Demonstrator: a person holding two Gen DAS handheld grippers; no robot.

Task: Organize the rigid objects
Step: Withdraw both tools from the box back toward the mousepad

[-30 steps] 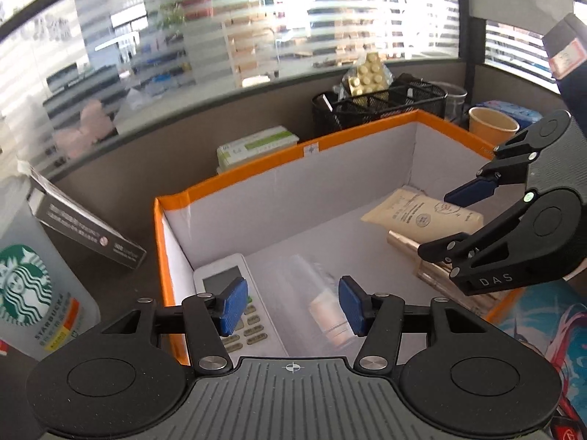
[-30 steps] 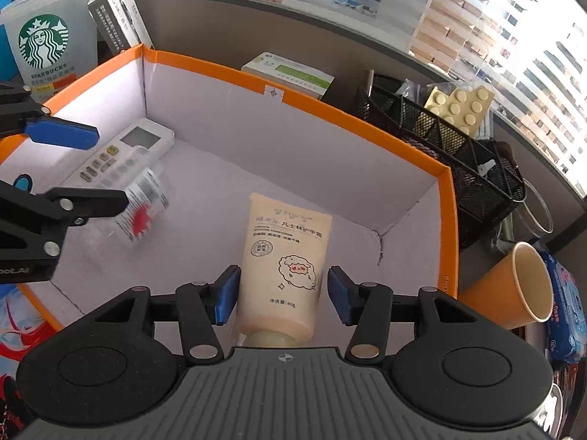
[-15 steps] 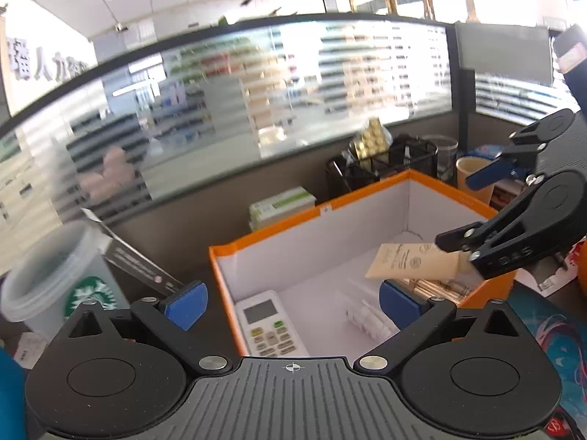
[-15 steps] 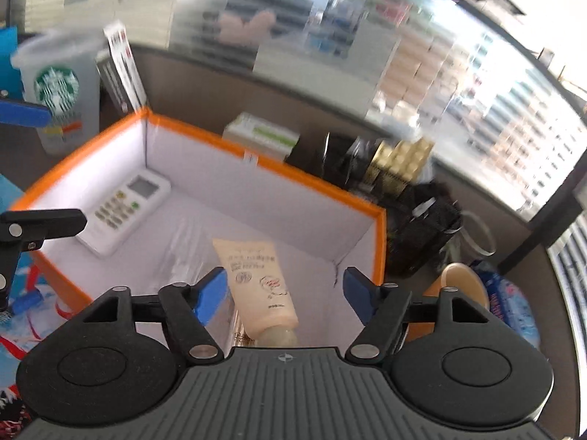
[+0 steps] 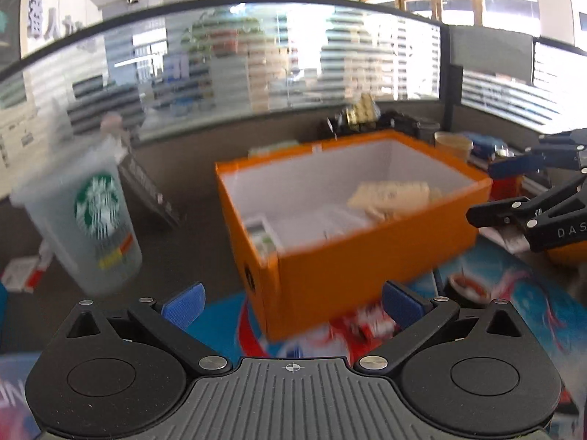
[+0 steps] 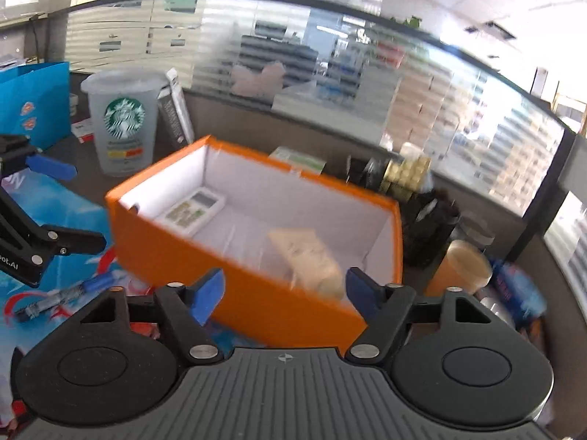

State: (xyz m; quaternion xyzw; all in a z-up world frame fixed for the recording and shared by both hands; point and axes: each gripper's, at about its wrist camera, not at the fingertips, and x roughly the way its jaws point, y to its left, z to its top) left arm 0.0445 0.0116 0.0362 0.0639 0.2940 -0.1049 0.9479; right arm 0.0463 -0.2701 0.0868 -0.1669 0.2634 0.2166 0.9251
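Observation:
An orange box (image 5: 367, 260) with a white inside stands on a blue mat. In it lie a white remote (image 5: 262, 236) at the left end and a beige tube (image 5: 389, 194) at the right. My left gripper (image 5: 291, 304) is wide open and empty, held short of the box's near wall. The right wrist view shows the same box (image 6: 146, 234), the remote (image 6: 190, 211) and the tube (image 6: 308, 256). My right gripper (image 6: 285, 293) hangs before the box, its jaws closing with nothing between them. Each gripper shows in the other's view: the right gripper (image 5: 495, 192), the left gripper (image 6: 69, 205).
A frosted Starbucks cup (image 6: 123, 124) stands left of the box, with a blue bag (image 6: 33, 102) beyond it. A pen (image 6: 66, 297) lies on the mat. Right of the box are a black mesh basket (image 6: 429, 227) and an orange paper cup (image 6: 462, 267).
Both grippers have drawn back out of the box to its near side. The left opened wide off the clear bottle; the right let go of the beige tube, which stays inside.

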